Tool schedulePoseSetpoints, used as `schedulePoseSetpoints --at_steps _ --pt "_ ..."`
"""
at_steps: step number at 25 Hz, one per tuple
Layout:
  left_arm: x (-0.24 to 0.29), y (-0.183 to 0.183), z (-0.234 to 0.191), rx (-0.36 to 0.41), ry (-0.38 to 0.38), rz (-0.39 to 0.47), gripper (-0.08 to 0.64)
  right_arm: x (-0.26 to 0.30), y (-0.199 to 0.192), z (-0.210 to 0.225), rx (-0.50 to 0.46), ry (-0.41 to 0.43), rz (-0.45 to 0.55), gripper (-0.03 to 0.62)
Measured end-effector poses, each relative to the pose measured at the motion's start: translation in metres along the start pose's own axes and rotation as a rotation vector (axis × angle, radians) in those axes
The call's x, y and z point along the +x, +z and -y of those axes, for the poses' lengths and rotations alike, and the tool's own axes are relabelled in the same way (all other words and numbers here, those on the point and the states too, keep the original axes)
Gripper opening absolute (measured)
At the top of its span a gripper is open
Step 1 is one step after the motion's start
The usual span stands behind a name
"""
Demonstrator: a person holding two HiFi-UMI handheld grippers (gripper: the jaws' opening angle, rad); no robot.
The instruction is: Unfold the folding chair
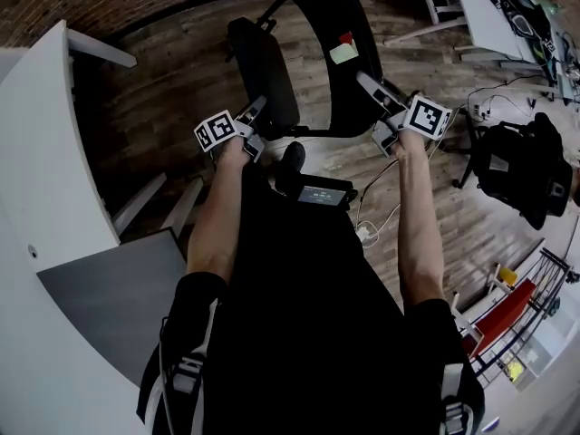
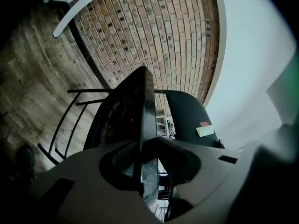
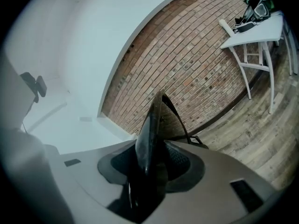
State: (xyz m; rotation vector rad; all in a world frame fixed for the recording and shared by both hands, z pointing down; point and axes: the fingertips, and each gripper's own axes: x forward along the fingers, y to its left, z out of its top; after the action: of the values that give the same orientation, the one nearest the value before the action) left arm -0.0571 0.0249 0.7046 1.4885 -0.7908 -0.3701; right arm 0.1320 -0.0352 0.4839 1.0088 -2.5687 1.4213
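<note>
Left gripper point(image 2: 149, 140) fingers clamp black folding chair point(image 2: 142, 101) panel edge; sticky note point(image 2: 205, 130) on backrest point(image 2: 187, 111) beyond; brick wall point(image 2: 159, 36) behind.

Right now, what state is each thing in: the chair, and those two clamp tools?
Folding chair: partly open, seat panel tipped up and standing apart from the backrest.
Left gripper: closed on the seat panel's edge.
Right gripper: closed on the backrest's edge.
Sticky note: stuck to the backrest.
</note>
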Motion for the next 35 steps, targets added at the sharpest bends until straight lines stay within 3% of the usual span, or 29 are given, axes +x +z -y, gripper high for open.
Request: schedulePoseSetpoints --at_steps 4,12,16,26,35 --pt "-0.004 0.002 0.001 0.021 0.033 0.017 0.110 -0.004 0.003 0.005 0.019 0.016 0.007 0.166" --pt "-0.011 0.010 -0.022 0.108 0.219 0.031 0.153 -0.011 0.007 0.033 0.083 0.083 0.023 0.166" --pt "-0.007 0.008 -0.026 0.134 0.272 0.037 0.161 -0.021 0.013 0.055 0.100 0.097 0.033 0.164" --pt "-0.019 0.011 -0.050 0.155 0.328 0.051 0.183 -0.037 0.015 0.095 0.164 0.147 0.055 0.158" --pt "-0.033 0.017 -0.072 0.139 0.290 0.066 0.186 -0.042 0.010 0.129 0.189 0.134 0.067 0.150"
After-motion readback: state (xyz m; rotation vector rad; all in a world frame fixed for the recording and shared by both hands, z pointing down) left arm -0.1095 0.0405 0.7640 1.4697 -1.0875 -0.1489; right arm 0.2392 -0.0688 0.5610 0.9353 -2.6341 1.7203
